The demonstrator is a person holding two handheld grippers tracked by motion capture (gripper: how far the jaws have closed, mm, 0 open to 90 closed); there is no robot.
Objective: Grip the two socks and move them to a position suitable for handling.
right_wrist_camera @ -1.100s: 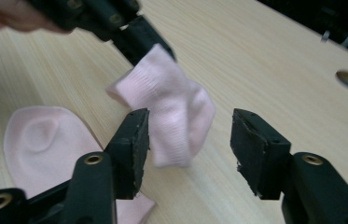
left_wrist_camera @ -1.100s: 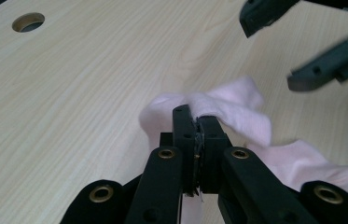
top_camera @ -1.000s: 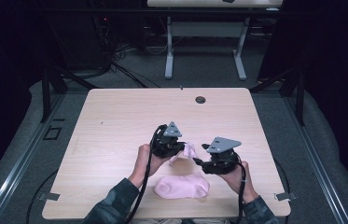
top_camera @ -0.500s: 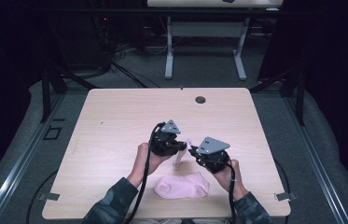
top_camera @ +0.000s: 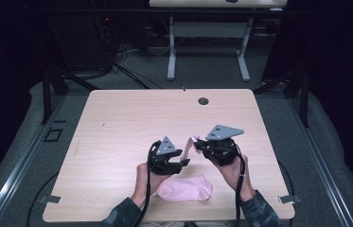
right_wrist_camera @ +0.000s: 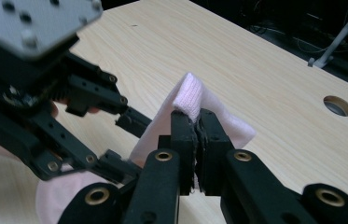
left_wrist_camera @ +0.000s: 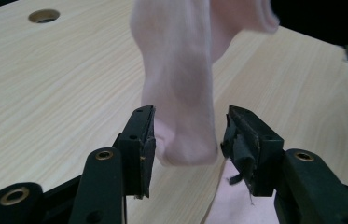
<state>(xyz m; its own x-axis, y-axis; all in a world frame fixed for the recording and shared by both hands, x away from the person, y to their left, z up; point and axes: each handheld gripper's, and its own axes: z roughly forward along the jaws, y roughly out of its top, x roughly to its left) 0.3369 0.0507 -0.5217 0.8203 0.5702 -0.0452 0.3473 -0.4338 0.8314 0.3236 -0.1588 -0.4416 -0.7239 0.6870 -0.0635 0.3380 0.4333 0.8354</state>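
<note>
A pink sock [top_camera: 193, 143] hangs above the table, and my right gripper [top_camera: 198, 147] is shut on its upper edge. In the right gripper view the pads [right_wrist_camera: 182, 122] pinch the sock's fold [right_wrist_camera: 188, 94]. My left gripper [top_camera: 184, 163] sits just left of it and lower. Its jaws have just been opening and now stand open, with the sock's hanging end [left_wrist_camera: 177, 98] between the pads [left_wrist_camera: 146, 135] and not pressed by them. A second pink sock [top_camera: 184, 187] lies flat near the table's front edge, below both grippers.
The light wooden table [top_camera: 127, 123] has a round cable hole [top_camera: 203, 100] near its far edge. Small metal brackets sit at the front corners [top_camera: 288, 199]. Another table's white legs [top_camera: 171, 52] stand on the floor beyond.
The right gripper closed on the hanging sock and rose with it. The left gripper sank slightly and opened its jaws, letting go of the sock it had pinched.
</note>
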